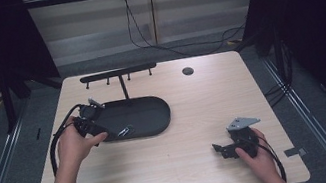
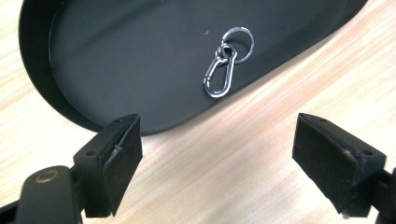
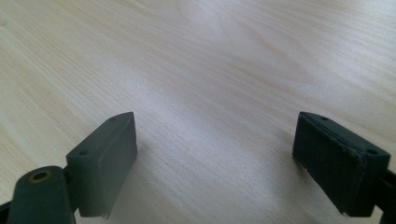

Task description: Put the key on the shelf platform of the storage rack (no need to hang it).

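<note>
Two black pads (image 2: 122, 154) of the left tool (image 2: 219, 158) stand wide apart over bare counter (image 2: 233, 177), with nothing between them. Just ahead of them lies the near rim of a black oval tray (image 2: 93, 60), and inside it, close to that rim, a small silver clip (image 2: 217, 77) joined to a key ring (image 2: 238, 39). The clip lies flat on the tray floor, ring end pointing away from the tool.

From the high view, the left tool (image 1: 90, 126) sits at the tray's left end, the clip (image 1: 126, 130) just beyond its tips. Behind the tray (image 1: 153, 104) rises a thin post carrying a bar with small hooks (image 1: 118, 72) (it looks like a key rack). The right tool (image 1: 222, 150) rests low on the counter (image 1: 175, 170) well away at the near right, jaws also apart and empty over plain wood.

My reading is that the work in hand is picking up the clip, and the step is the approach: the left tool is lined up but has not yet crossed the rim. The next move calls for going forward and down over the rim, bringing the pads to either side of the clip's thin body and closing on it; flat wire on a smooth floor may slide, so the grip needs to be square.

No brand, label or writing can be read anywhere.
</note>
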A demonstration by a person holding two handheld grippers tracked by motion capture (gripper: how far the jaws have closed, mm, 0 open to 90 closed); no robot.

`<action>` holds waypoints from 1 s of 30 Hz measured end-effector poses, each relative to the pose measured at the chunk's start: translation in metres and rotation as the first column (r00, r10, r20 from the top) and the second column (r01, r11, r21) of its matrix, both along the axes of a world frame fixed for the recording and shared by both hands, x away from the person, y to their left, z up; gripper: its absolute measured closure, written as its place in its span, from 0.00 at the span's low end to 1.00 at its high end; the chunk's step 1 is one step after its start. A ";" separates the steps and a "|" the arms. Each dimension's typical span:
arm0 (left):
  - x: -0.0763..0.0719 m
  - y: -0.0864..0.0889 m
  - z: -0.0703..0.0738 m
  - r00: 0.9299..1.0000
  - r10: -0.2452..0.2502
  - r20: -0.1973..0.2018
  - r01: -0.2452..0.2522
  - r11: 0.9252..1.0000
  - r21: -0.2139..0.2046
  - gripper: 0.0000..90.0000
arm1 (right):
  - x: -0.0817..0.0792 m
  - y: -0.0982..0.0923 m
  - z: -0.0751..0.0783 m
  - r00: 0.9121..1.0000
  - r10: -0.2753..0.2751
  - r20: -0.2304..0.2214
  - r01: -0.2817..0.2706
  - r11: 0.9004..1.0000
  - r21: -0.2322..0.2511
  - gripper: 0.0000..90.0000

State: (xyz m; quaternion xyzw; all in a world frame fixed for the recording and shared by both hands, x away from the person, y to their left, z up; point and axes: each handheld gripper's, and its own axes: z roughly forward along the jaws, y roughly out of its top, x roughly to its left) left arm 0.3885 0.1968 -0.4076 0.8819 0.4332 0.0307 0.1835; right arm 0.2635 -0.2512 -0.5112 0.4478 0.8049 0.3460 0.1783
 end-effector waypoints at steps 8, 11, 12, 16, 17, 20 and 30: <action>-0.008 0.007 0.001 1.000 -0.024 0.001 0.024 1.000 -0.005 0.17 | 0.000 0.000 0.000 1.000 0.000 0.000 0.000 1.000 0.000 0.15; -0.011 0.009 -0.001 0.999 -0.050 -0.008 0.050 0.999 -0.007 0.17 | 0.000 0.000 0.000 1.000 0.000 0.000 0.000 1.000 0.000 0.15; -0.012 0.010 -0.001 0.998 -0.054 -0.013 0.054 0.999 -0.011 0.17 | 0.000 0.000 0.000 1.000 0.000 0.000 0.000 1.000 0.000 0.15; -0.016 0.014 -0.004 0.998 -0.067 -0.018 0.067 0.998 -0.010 0.17 | 0.000 0.000 0.000 1.000 0.000 0.000 0.000 1.000 0.000 0.15; -0.018 0.015 -0.004 0.998 -0.065 -0.017 0.065 0.998 -0.012 0.17 | 0.000 0.000 0.000 1.000 0.000 0.000 0.000 1.000 0.000 0.15; -0.022 0.018 -0.006 0.997 -0.081 -0.011 0.081 0.996 -0.024 0.17 | 0.000 0.000 0.000 1.000 0.000 0.000 0.000 1.000 0.000 0.15; -0.035 0.023 -0.016 0.995 -0.096 -0.008 0.096 0.995 -0.036 0.17 | 0.000 0.000 0.000 1.000 0.000 0.000 0.000 1.000 0.000 0.15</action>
